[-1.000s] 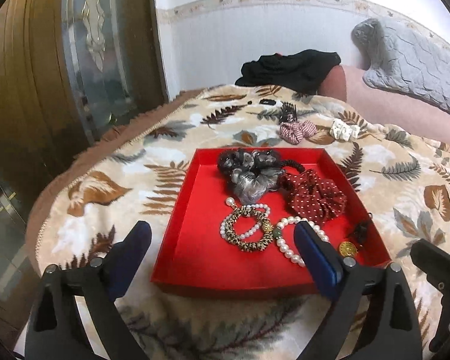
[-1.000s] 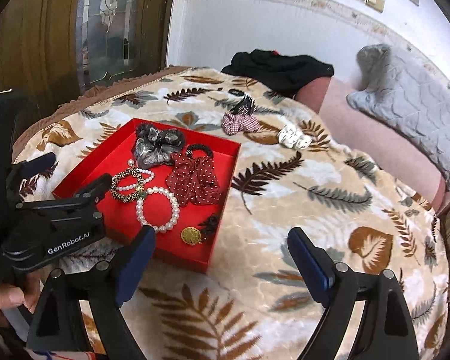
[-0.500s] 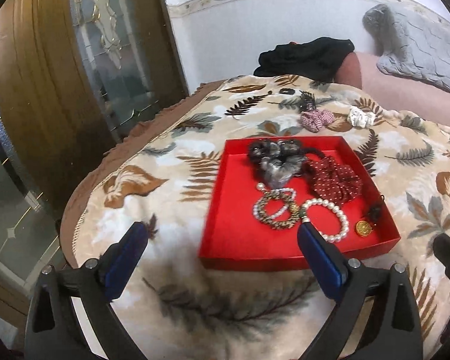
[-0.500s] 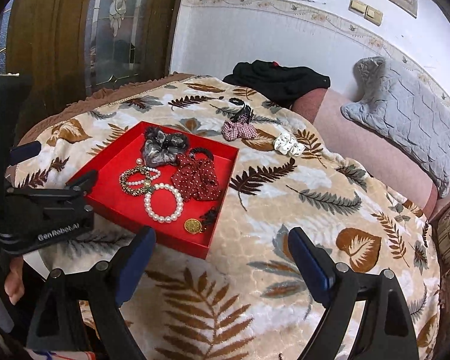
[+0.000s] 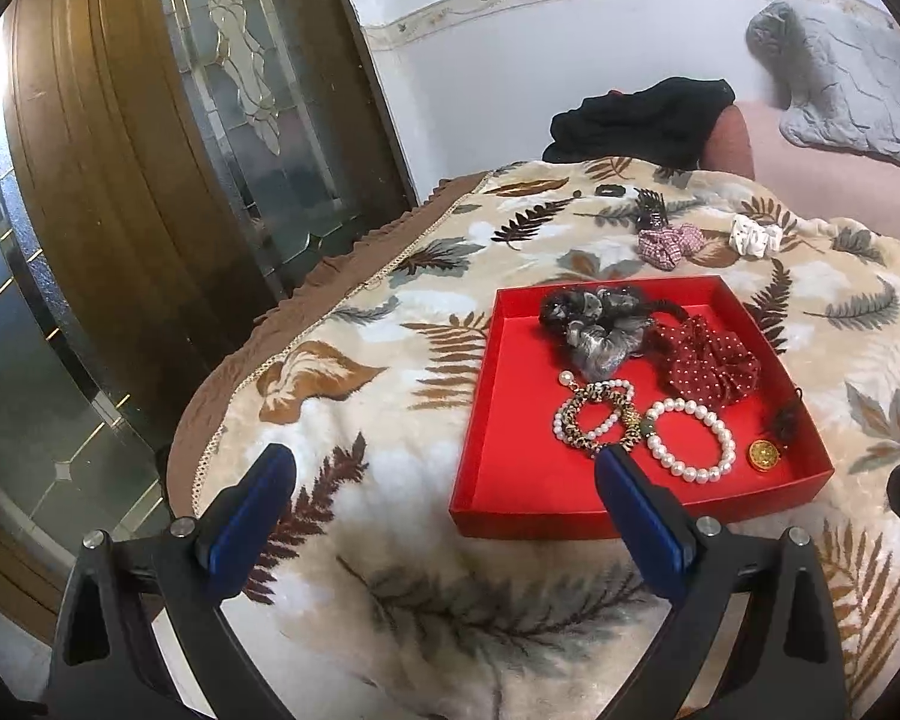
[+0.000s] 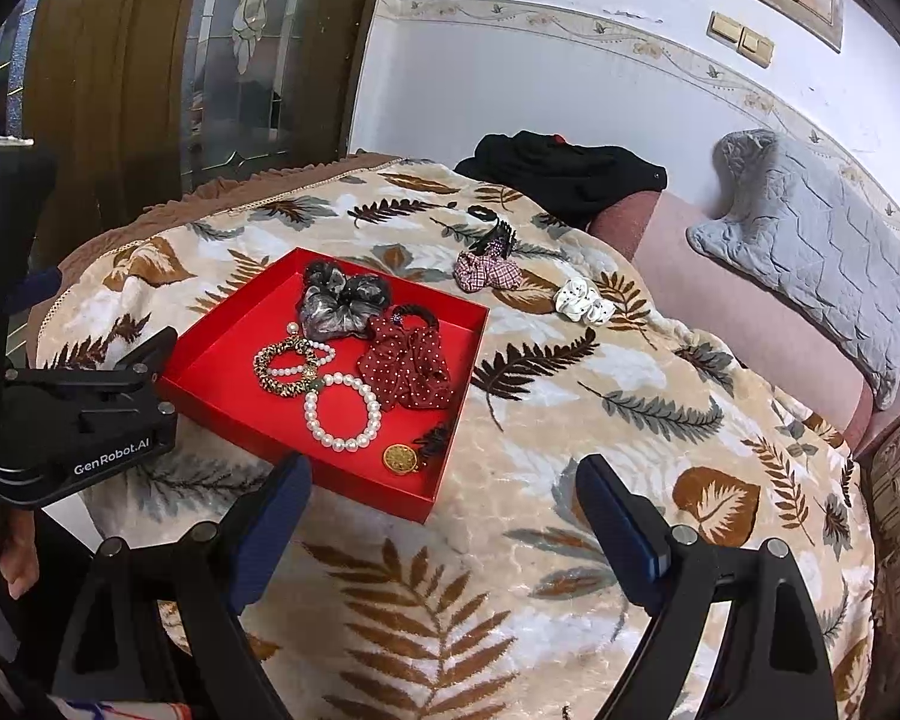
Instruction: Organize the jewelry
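A red tray (image 5: 498, 420) (image 6: 228, 336) lies on a leaf-patterned blanket. It holds a grey scrunchie (image 5: 600, 330) (image 6: 339, 300), a dark red dotted scrunchie (image 5: 708, 366) (image 6: 411, 369), a pearl bracelet (image 5: 693, 441) (image 6: 342, 411), a gold-and-pearl bracelet (image 5: 597, 417) (image 6: 288, 363) and a gold round piece (image 5: 763, 454) (image 6: 398, 457). My left gripper (image 5: 444, 486) is open and empty, in front of the tray's near left corner. My right gripper (image 6: 444, 495) is open and empty, near the tray's near right corner.
Beyond the tray on the blanket lie a checked scrunchie (image 5: 669, 243) (image 6: 486, 272), a white scrunchie (image 5: 753, 235) (image 6: 582, 300), a black hair claw (image 5: 651, 207) (image 6: 498, 237) and a small black band (image 6: 480, 211). Black clothing (image 6: 561, 174) and a grey cushion (image 6: 810, 246) sit behind. A wooden door (image 5: 120, 180) stands left.
Both grippers have pulled back and up from the tray, so it looks smaller and farther. The left view has swung left toward the door. Nothing in the tray has moved.
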{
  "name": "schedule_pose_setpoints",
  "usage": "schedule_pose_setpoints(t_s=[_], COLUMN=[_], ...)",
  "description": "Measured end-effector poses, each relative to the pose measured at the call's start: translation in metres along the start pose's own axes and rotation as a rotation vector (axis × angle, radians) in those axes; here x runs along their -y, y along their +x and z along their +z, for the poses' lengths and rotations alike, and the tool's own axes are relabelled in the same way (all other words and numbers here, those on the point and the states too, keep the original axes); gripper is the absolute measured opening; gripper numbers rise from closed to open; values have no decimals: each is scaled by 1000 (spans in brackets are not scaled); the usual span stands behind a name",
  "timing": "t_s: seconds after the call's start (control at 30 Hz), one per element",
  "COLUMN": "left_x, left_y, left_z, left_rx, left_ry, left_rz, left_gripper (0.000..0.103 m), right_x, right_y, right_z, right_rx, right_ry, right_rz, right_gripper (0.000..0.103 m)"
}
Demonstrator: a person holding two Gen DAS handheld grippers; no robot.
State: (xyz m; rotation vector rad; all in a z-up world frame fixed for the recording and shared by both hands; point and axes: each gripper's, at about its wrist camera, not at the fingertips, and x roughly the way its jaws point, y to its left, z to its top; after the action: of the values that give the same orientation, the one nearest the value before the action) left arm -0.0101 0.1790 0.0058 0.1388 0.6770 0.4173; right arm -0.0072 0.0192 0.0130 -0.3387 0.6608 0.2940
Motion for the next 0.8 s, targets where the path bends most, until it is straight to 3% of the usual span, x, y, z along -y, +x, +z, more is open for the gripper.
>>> schedule_pose_setpoints(t_s=[0.8], left_x=[1], left_y=[3], left_z=[-2], left_rx=[-1], left_ry=[1], left_rz=[-34], left_gripper=[99], right_x=[0], right_y=[5], right_z=[-3], right_rx=[-15], right_ry=[-11], right_rz=[10], right_gripper=[93])
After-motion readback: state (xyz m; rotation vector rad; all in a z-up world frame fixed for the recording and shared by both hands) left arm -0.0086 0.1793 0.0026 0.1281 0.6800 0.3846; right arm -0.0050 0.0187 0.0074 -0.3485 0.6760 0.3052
